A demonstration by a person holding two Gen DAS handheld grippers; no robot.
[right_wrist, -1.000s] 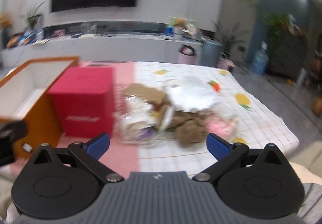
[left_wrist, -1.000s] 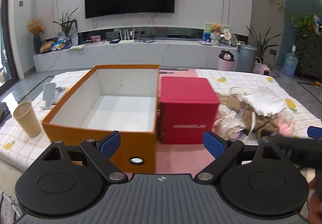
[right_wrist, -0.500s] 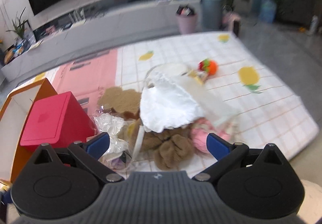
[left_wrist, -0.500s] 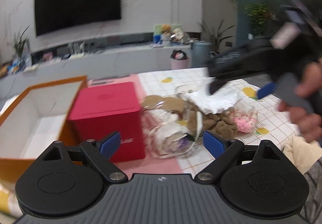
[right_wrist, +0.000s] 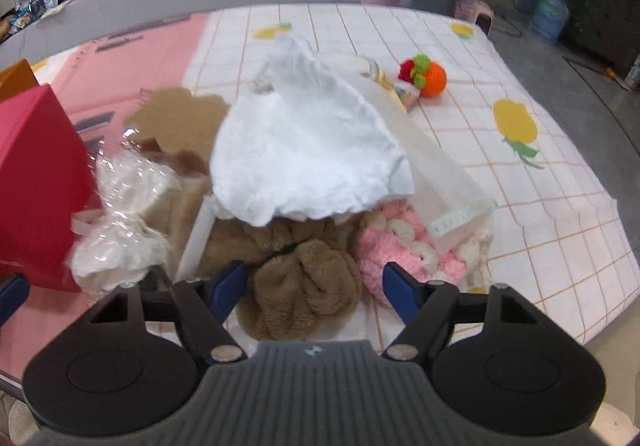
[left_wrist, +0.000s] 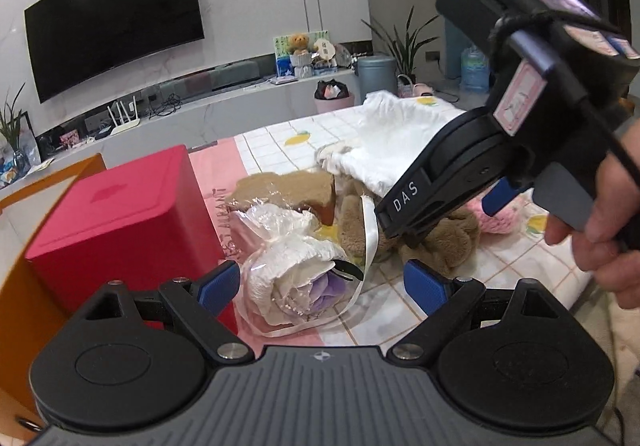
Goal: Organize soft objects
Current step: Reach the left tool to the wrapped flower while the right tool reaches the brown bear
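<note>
The right tool (right_wrist: 314, 288) hangs over the brown plush toy (right_wrist: 304, 294), which lies at the near edge of the heap of soft things, just right of the red box (right_wrist: 36, 185). Its jaws stand fairly wide with the plush between them, and the pads do not look to be pressing on it. They have just been closing in from their widest.

To do this pick well, the tool should sink until both pads sit deep in the brown fur, then close on the bulk of the toy and not on a loose fold. The white cloth (right_wrist: 308, 149) drapes over the back of the toy and a pink knitted piece (right_wrist: 400, 246) touches it on the side away from the red box, so a straight lift risks dragging either one along. A slow pull toward the near edge, away from the cloth, seems the safer line.

The left tool (left_wrist: 322, 286) is open wide with nothing gripped, and frames the clear plastic bundle (left_wrist: 296, 278) that lies against the red box. It could steady the heap.

A second ago both tools were higher and farther back, and the open orange box (left_wrist: 16, 286) on the far side of the red box filled the left view. Now only an orange sliver shows, the heap fills both views, and the right tool is seen from the left view close above the plush on the checked surface (right_wrist: 540, 205).
</note>
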